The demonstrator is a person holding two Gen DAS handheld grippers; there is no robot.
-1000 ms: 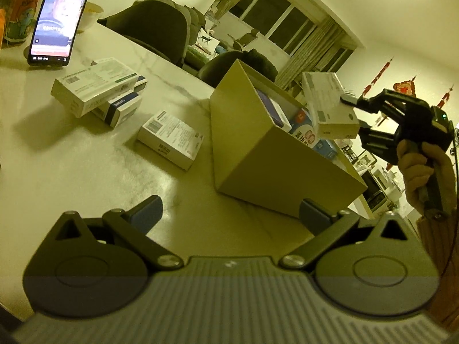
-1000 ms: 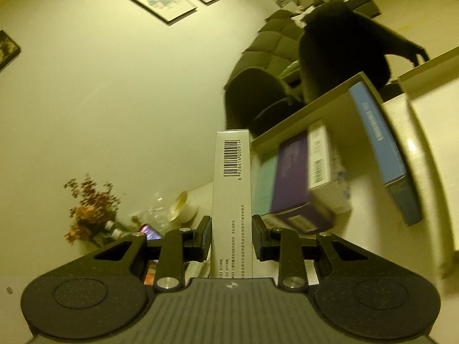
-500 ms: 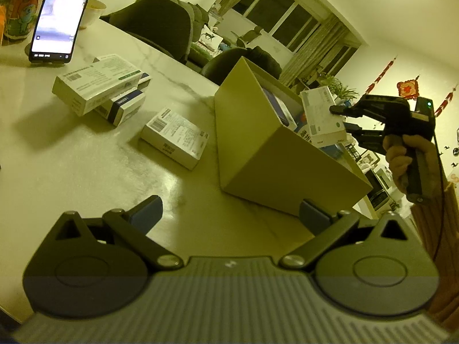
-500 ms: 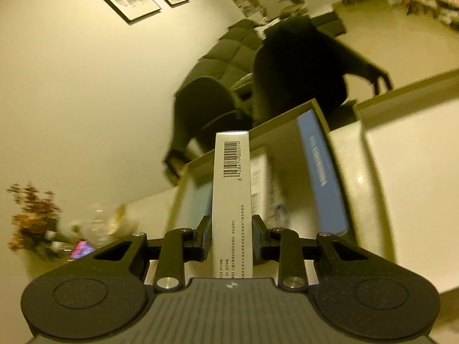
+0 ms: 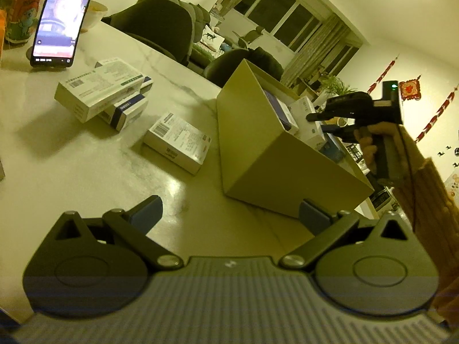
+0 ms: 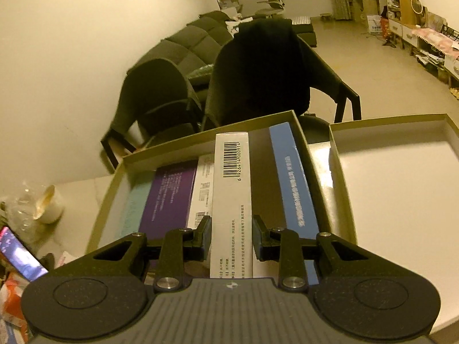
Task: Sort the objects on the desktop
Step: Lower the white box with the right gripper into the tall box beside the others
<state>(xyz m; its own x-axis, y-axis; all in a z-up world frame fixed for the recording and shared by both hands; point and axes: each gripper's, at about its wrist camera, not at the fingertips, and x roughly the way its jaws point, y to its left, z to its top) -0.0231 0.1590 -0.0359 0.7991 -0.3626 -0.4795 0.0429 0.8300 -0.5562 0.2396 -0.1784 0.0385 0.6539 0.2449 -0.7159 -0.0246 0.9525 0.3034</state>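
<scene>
Gripping a white barcoded carton (image 6: pixel 233 200), the right gripper (image 6: pixel 231 239) has its two pads pressed against the carton's long sides, barcode end pointing away toward 12 o'clock in the right wrist view. That carton is edge-up inside the open cardboard box (image 6: pixel 304 143), with a purple carton (image 6: pixel 169 197) and a pale teal one (image 6: pixel 134 209) at its 9 o'clock and a blue carton (image 6: pixel 295 189) at its 3 o'clock, a dark gap between. Whether the carton's lower edge touches the box floor cannot be told. At 3 o'clock of the box lies a shallow box lid (image 6: pixel 450 127), just beside it (interior pale, nothing in it that I can make out).

Left wrist view: left gripper (image 5: pixel 229 215) spread wide, nothing between its fingers, above the marble tabletop (image 5: pixel 71 177). The right gripper (image 5: pixel 321 121) shows at 2 o'clock, reaching into the box (image 5: pixel 258 154). On the table at 11 o'clock a lone white carton (image 5: pixel 179 142) lies flat, near the box. Farther toward 10 o'clock a small stack of cartons (image 5: pixel 103 94). A lit phone (image 5: pixel 61 20) is propped upright beyond them.
</scene>
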